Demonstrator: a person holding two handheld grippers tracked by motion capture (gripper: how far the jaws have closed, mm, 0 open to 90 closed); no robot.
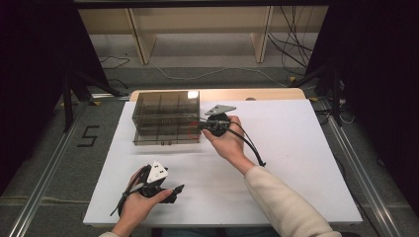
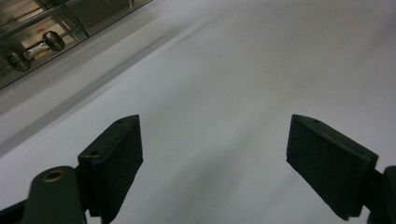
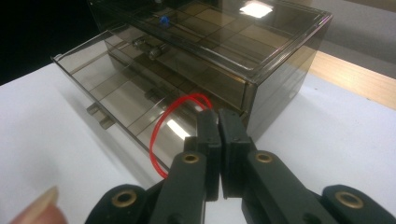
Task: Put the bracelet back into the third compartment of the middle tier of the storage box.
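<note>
White tabletop (image 1: 296,163), drawer box (image 1: 165,116) far-left.

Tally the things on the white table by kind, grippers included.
Smoked clear drawer box: 1
Red rubber band: 1
Grippers: 2, left gripper and right gripper
Total: 4
</note>
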